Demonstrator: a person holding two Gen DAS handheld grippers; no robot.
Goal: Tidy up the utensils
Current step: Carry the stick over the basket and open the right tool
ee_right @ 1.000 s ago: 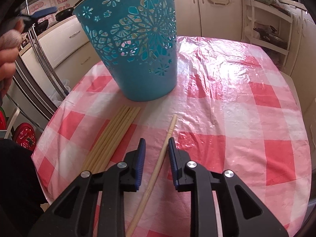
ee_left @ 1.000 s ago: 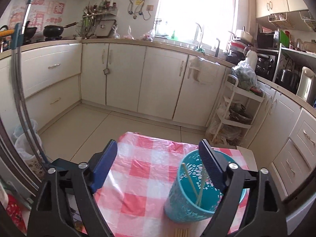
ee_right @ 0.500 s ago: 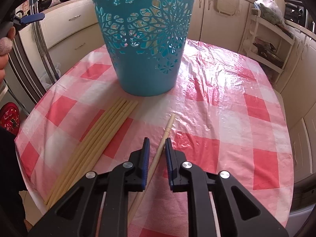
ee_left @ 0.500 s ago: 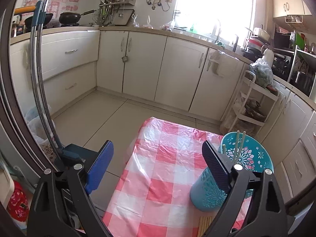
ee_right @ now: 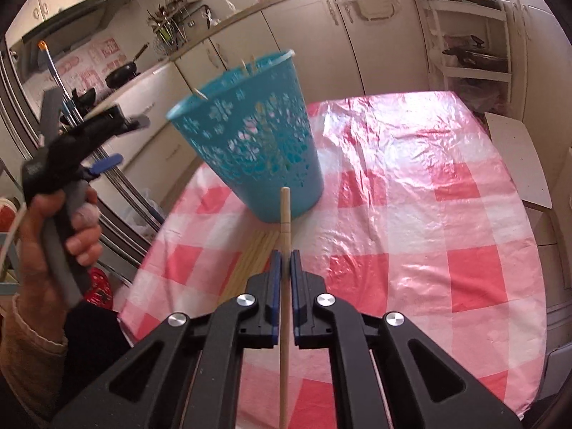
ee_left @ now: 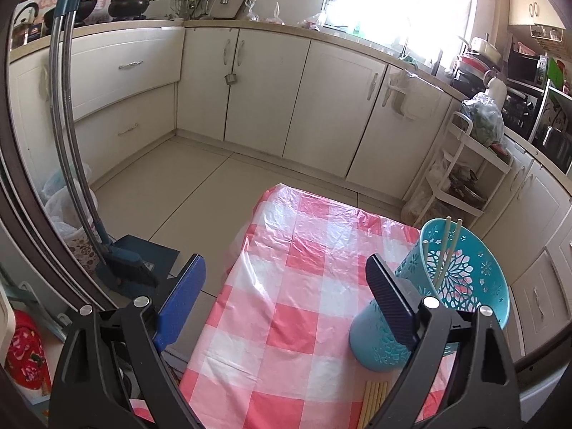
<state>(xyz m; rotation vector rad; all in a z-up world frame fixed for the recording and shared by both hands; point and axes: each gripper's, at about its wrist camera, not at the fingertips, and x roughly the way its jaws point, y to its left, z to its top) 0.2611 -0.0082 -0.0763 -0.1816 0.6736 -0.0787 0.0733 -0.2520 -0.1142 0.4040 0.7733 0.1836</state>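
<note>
Nearest, the right gripper (ee_right: 285, 256) is clenched on a single chopstick (ee_right: 285, 214), lifted clear of the checked tablecloth (ee_right: 411, 214). Just beyond and left lies a bundle of chopsticks (ee_right: 259, 250) on the cloth. Farther stands the blue basket (ee_right: 250, 143) with chopsticks inside. The left gripper (ee_left: 286, 279), jaws released and holding nothing, hangs left of the basket.

1. The left claw (ee_left: 286, 282) has black plastic arms, round silver screws and flat blue pads.
2. The right claw (ee_right: 285, 261) looks the same: black arms, silver screws, blue pads.
3. The person's left hand (ee_right: 60, 236) has bare skin, pale fingernails and a tan knitted cuff over a dark sleeve.
</note>
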